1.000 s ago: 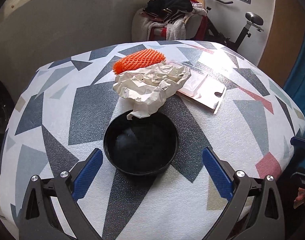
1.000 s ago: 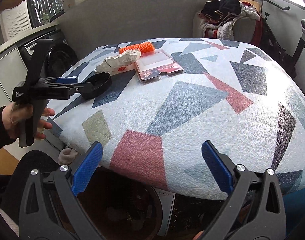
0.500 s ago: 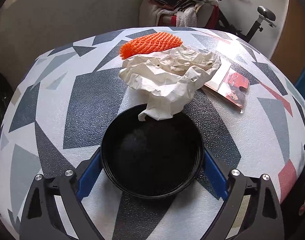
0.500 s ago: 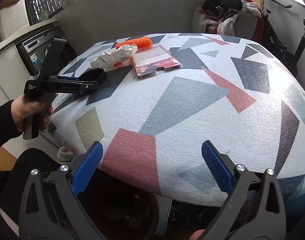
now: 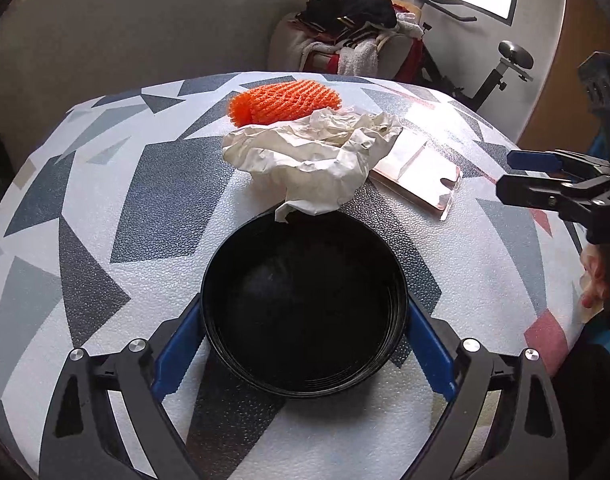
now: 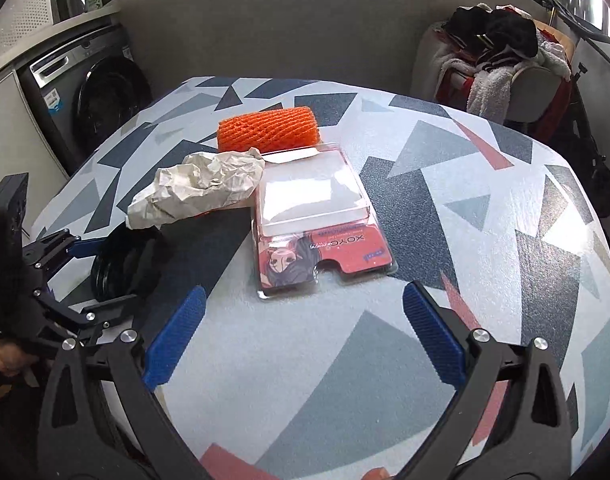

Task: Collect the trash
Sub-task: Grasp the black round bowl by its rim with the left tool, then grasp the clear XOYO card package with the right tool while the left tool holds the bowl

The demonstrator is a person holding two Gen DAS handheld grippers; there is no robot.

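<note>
Now, step in hand: the left gripper is set down around the black bowl to take it up as the first piece of trash, as I judge it.
Left tongs: wide, one blue pad at each side of the bowl's wall; the pads look to touch the rim, but a firm squeeze cannot be told.
Right tongs: the right gripper stands wide with nothing between its pads, hanging over the patterned table just short of the blister pack.
Trash, where it lies: bowl nearest the table's left edge; crumpled white paper just behind it, one flap hanging over the bowl's far rim; orange foam net behind the paper; blister pack to the paper's right, touching it.
Next move, left: close fully on the bowl and lift straight, minding the paper flap, which may drag along.
Next move, right: go forward and lower onto the pack; it lies flat, so an edge must be caught.
Writing: the pack's red card reads "XOYO" upside down, beside a drawn face; smaller print is too fine to read.
Collecting bin: none in view.
</note>
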